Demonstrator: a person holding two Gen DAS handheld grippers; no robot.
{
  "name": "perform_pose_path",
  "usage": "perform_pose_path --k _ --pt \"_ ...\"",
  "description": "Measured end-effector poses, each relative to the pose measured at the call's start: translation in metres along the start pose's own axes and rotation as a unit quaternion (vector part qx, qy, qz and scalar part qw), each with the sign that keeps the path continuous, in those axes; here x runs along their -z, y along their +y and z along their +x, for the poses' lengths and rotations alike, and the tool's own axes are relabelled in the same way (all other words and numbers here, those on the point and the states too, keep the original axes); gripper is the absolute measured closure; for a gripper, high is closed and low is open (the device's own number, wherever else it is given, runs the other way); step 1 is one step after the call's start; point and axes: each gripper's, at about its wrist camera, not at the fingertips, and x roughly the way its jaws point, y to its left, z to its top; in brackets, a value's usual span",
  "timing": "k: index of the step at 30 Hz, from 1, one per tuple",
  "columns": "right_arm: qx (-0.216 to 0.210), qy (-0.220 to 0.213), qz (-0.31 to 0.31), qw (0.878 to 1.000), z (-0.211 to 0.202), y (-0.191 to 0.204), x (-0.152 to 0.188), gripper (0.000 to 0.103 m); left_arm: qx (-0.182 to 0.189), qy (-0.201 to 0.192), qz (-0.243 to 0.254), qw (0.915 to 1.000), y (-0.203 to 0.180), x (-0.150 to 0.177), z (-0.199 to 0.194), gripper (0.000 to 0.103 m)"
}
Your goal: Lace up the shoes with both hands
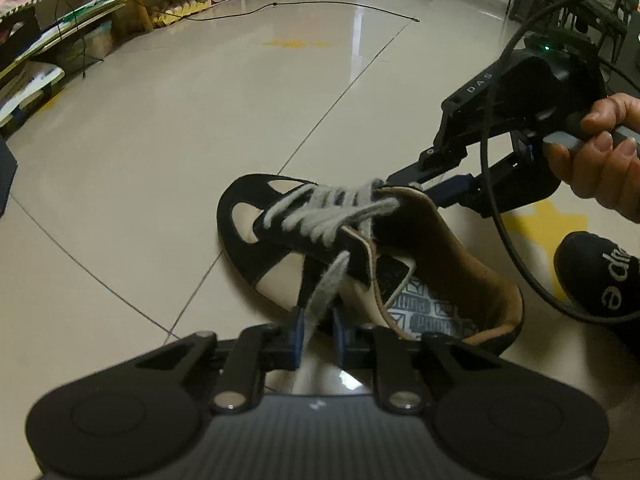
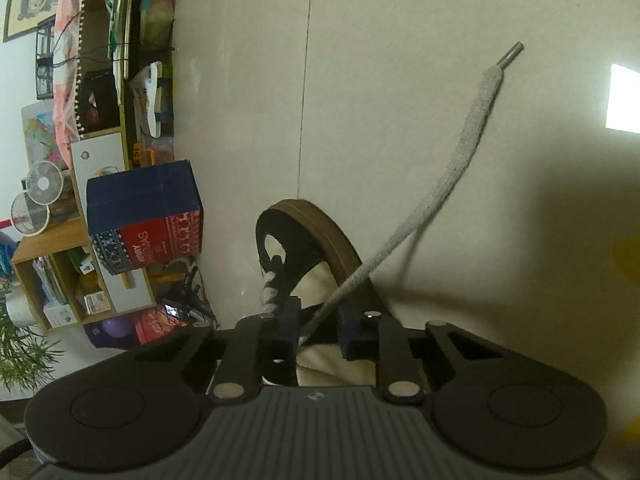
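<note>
Left wrist view: shoe (image 1: 352,264) lies on the tiled floor (image 1: 160,160), toe pointing far-left. Left claw (image 1: 319,330) pinches one grey lace end (image 1: 326,284) near the shoe's left side. Right claw (image 1: 430,188) sits at the tongue top, grip unclear. Right wrist view: right claw (image 2: 319,330) not fully closed, other lace end (image 2: 448,176) runs between its fingers to far-right, aglet (image 2: 513,51) free.

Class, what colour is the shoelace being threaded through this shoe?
Grey: the shoelace shows best in the left wrist view, against the black-and-cream shoe.
</note>
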Motion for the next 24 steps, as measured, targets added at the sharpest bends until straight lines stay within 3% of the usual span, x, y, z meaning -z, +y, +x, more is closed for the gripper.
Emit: perform_pose_path --k 3,5,7,12,14,17,18,20,21,22,24 --pt "0.000 -0.003 -0.007 1.000 0.000 0.002 0.001 0.090 -0.025 -0.004 -0.024 0.9994 0.000 0.001 -0.001 0.103" --pt "0.005 -0.010 -0.020 1.000 -0.002 0.005 0.002 0.100 -0.053 -0.005 -0.045 0.9976 -0.002 0.000 -0.002 0.103" --pt "0.010 -0.019 -0.035 0.999 -0.005 0.008 0.003 0.100 -0.089 -0.006 -0.057 0.9944 -0.006 0.000 -0.006 0.103" --pt "0.024 -0.050 -0.084 0.995 -0.014 0.021 0.006 0.100 -0.182 -0.016 -0.109 0.9771 0.000 0.008 -0.020 0.103" --pt "0.026 -0.052 -0.094 0.994 -0.014 0.024 0.007 0.100 -0.178 -0.011 -0.159 0.9711 0.016 0.015 -0.025 0.103" --pt "0.027 -0.047 -0.102 0.993 -0.012 0.025 0.006 0.100 -0.122 -0.025 -0.185 0.9748 0.027 0.021 -0.030 0.101" --pt "0.026 -0.045 -0.097 0.994 -0.011 0.023 0.006 0.100 -0.122 -0.025 -0.170 0.9776 0.025 0.020 -0.030 0.097" --pt "0.026 -0.042 -0.085 0.995 -0.009 0.019 0.005 0.100 -0.124 -0.024 -0.137 0.9826 0.021 0.017 -0.030 0.074" --pt "0.026 -0.041 -0.081 0.996 -0.008 0.017 0.004 0.100 -0.125 -0.027 -0.115 0.9852 0.017 0.015 -0.029 0.055" --pt "0.026 -0.040 -0.078 0.996 -0.008 0.016 0.005 0.100 -0.126 -0.031 -0.091 0.9873 0.013 0.013 -0.028 0.048" --pt "0.026 -0.038 -0.076 0.996 -0.007 0.015 0.005 0.100 -0.126 -0.035 -0.045 0.9904 0.005 0.010 -0.026 0.046"
